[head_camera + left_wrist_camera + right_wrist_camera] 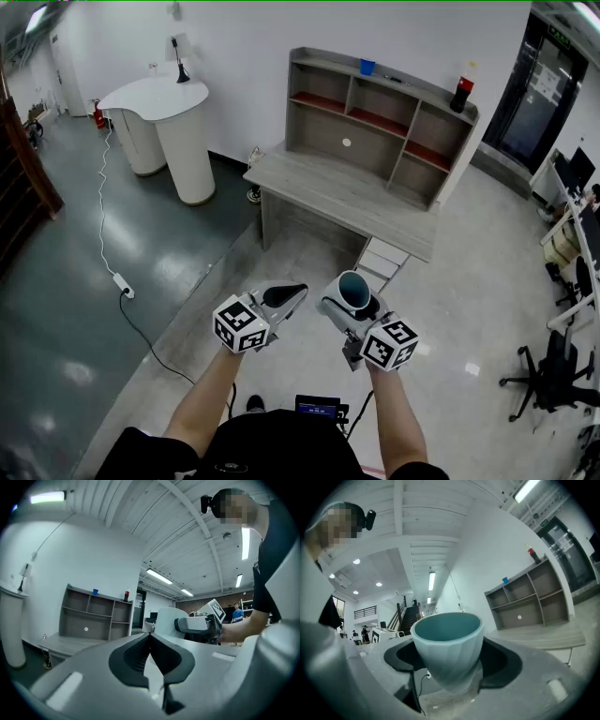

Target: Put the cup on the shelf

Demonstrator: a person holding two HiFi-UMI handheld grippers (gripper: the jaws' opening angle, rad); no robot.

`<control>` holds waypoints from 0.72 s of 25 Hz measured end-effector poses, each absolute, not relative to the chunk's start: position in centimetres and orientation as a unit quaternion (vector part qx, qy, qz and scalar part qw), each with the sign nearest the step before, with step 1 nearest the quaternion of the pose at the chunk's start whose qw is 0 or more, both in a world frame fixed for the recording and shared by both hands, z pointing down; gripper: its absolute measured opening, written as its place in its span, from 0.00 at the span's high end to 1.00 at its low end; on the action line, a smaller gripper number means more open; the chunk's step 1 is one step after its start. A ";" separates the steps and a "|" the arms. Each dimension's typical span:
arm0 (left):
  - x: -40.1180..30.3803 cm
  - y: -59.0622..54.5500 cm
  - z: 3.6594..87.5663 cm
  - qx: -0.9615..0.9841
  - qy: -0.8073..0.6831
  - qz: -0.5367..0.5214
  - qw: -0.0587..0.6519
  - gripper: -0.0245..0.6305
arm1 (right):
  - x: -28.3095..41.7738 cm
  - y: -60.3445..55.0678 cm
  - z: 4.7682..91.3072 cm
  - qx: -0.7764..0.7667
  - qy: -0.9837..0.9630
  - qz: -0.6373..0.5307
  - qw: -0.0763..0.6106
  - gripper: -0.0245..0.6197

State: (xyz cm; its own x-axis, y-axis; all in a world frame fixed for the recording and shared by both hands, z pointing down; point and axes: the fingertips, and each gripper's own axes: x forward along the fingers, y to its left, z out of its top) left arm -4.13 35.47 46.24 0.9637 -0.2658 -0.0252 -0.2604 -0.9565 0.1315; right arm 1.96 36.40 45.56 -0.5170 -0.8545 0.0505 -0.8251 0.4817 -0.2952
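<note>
A pale teal ribbed cup (447, 644) stands upright between the jaws of my right gripper (449, 660), which is shut on it; in the head view the cup (354, 292) shows its dark teal inside above the right gripper (349, 309). My left gripper (281, 302) hangs beside it, jaws shut and empty; in the left gripper view its fingers (154, 658) meet with nothing between them. The grey wooden shelf unit (380, 122) stands on a desk (342, 192) well ahead of both grippers, against the white wall.
A blue cup (367, 67) and a dark bottle (462, 94) stand on the shelf's top. A white curved counter (164, 117) stands at the left, with a white cable and power strip (125, 291) on the floor. Office chairs (553, 370) stand at the right.
</note>
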 end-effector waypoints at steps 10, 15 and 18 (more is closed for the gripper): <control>-3.9 35.7 46.1 0.988 -0.136 -0.030 0.071 0.96 | 2.0 36.3 45.2 -0.488 0.859 -0.144 0.055 0.37; -4.0 35.5 46.7 0.986 -0.146 -0.030 0.076 0.96 | 2.2 36.4 45.3 -0.485 0.860 -0.148 0.066 0.37; -4.0 35.6 46.7 0.986 -0.147 -0.028 0.074 0.96 | 2.3 36.4 45.2 -0.483 0.860 -0.148 0.066 0.37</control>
State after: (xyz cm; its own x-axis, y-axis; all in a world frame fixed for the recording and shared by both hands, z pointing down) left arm -3.99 35.57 46.65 0.9554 -0.2936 -0.0328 -0.2854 -0.9458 0.1548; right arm 2.27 36.40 45.18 -0.5244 -0.8510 0.0291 -0.8118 0.4894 -0.3187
